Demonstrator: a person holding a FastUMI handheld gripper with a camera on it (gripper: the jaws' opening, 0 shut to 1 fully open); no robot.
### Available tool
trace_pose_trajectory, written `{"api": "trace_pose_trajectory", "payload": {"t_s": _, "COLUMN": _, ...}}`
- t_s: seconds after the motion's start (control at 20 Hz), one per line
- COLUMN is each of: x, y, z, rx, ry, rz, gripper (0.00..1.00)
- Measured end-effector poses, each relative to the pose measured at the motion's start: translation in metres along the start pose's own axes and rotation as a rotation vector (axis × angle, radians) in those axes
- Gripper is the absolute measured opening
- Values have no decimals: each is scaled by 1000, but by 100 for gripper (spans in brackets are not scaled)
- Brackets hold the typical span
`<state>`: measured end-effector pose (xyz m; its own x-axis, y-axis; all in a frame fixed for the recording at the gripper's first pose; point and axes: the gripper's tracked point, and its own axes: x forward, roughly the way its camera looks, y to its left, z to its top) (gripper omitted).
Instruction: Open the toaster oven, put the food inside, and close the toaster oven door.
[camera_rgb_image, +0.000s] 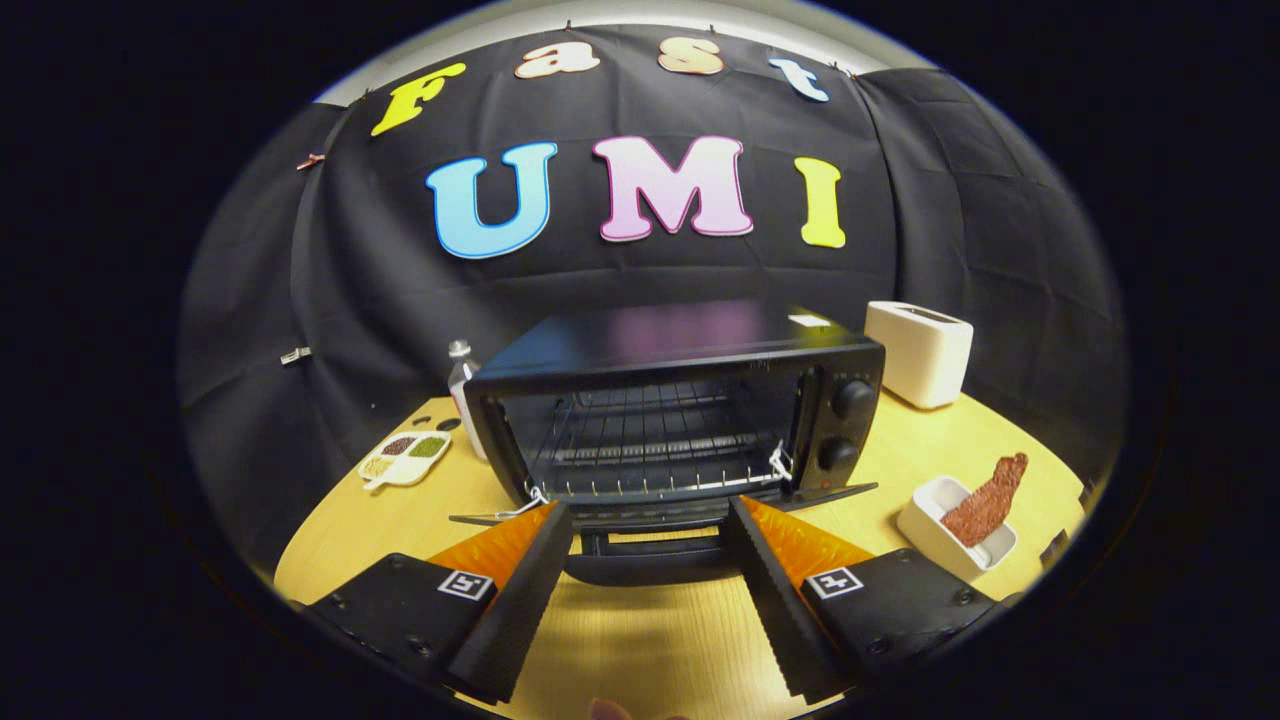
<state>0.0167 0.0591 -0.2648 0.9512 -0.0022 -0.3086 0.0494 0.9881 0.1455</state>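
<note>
A black toaster oven (690, 400) stands on the wooden table just ahead of my fingers. Its door (650, 520) is folded down flat toward me, and the wire rack (650, 440) inside is bare. My gripper (648, 512) is open, its fingertips either side of the lowered door's handle (645, 570), touching nothing that I can make out. The food, a brown strip of meat (988, 500), leans in a small white dish (950, 535) to the right of the oven, beyond my right finger.
A white toaster (920, 352) sits behind the oven at the right. A clear bottle (462, 385) stands behind the oven's left side. A white divided plate (405, 458) with grains lies to the left. The table's (620, 640) round edge curves nearby on both sides.
</note>
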Motion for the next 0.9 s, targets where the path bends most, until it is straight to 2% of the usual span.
{"api": "trace_pose_trajectory", "payload": {"t_s": 0.45, "x": -7, "y": -3, "z": -68, "rx": -37, "ry": 164, "rz": -10, "gripper": 98}}
{"api": "trace_pose_trajectory", "payload": {"t_s": 0.55, "x": -7, "y": -3, "z": -77, "rx": -79, "ry": 196, "rz": -16, "gripper": 100}}
{"api": "trace_pose_trajectory", "payload": {"t_s": 0.9, "x": -19, "y": -3, "z": -88, "rx": -98, "ry": 260, "rz": -10, "gripper": 100}}
